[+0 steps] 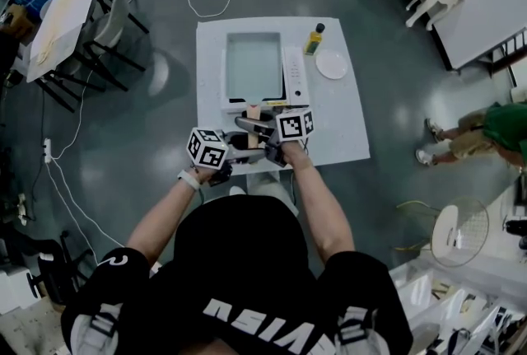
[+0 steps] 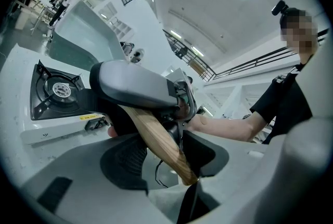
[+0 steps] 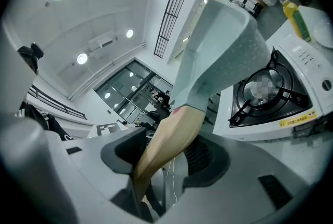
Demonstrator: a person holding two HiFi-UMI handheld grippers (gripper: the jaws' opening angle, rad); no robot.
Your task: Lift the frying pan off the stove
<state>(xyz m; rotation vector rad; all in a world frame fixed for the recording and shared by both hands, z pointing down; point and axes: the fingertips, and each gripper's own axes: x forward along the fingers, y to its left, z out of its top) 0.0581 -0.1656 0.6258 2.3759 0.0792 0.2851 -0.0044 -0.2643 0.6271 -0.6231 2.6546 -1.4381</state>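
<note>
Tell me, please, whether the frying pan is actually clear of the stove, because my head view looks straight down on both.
Observer: Yes. In the right gripper view the frying pan hangs above the bare burner, with a gap between.
Operator: Thanks. What is holding it?
Observer: The right claw is closed on its wooden handle.
Operator: And the left one?
Observer: The left claw grips the same handle's end.

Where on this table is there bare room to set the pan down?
Best: the table's right side, between stove and edge, nearer you than the plate. A narrow strip runs left of the stove. The bottle and plate crowd the far right corner.
</note>
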